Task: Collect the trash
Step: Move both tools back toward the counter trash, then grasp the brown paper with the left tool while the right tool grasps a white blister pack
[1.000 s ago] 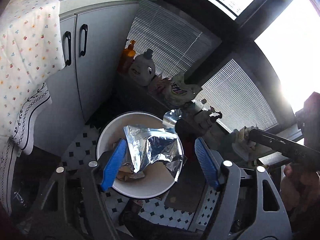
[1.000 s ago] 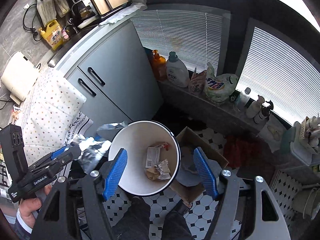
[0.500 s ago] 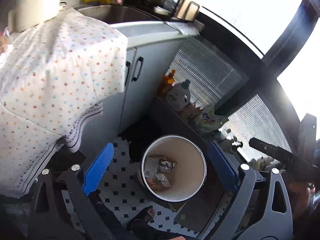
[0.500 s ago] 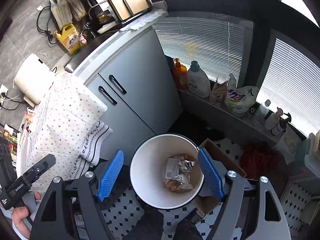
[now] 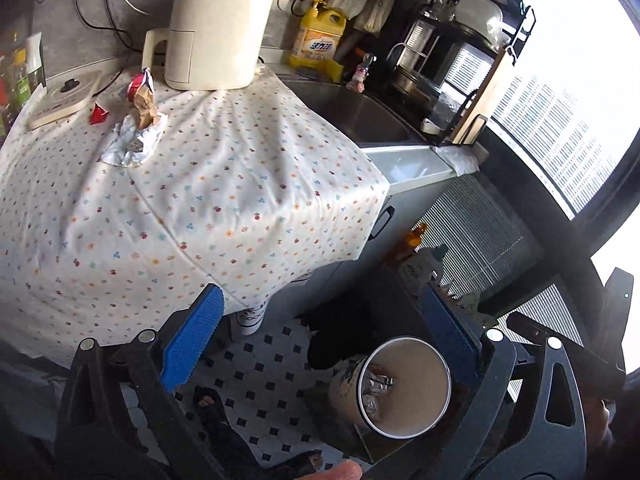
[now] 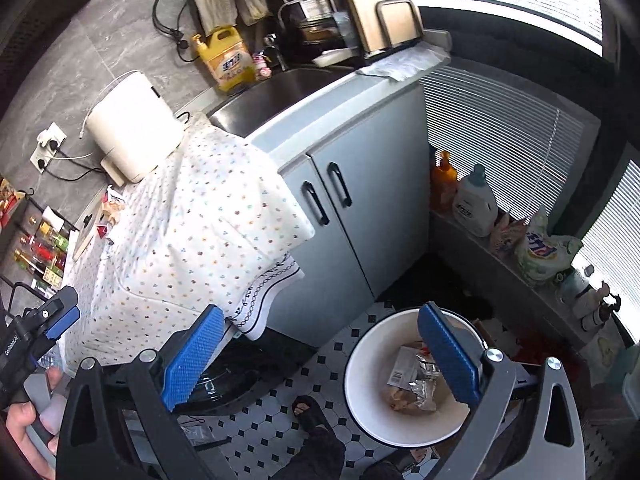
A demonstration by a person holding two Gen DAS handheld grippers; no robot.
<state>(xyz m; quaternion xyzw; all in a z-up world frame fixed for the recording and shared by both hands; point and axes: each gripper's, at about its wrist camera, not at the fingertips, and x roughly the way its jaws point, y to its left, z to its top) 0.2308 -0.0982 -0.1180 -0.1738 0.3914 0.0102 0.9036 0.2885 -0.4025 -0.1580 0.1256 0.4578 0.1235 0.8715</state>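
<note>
A white trash bin (image 5: 404, 388) stands on the tiled floor and holds foil and paper wrappers (image 6: 416, 376); it also shows in the right wrist view (image 6: 360, 364). More trash lies on the flowered tablecloth (image 5: 200, 200): a crumpled white wrapper (image 5: 132, 140), a brown-and-red wrapper (image 5: 142, 98) and a small red scrap (image 5: 98, 114). My left gripper (image 5: 320, 336) is open and empty, above the table edge and the bin. My right gripper (image 6: 320, 356) is open and empty, above the bin's left side.
A white kettle-like appliance (image 5: 212, 28) and a cutting board (image 5: 60, 98) stand at the back of the table. A sink (image 5: 352, 108) and yellow detergent bottle (image 5: 320, 36) are beyond. Grey cabinet doors (image 6: 348, 232) and bottles on a ledge (image 6: 472, 200) flank the bin.
The foil wrapper has dropped from the left gripper into the bin. Both grippers have risen and swung left, so the tabletop and its trash have come into view.
</note>
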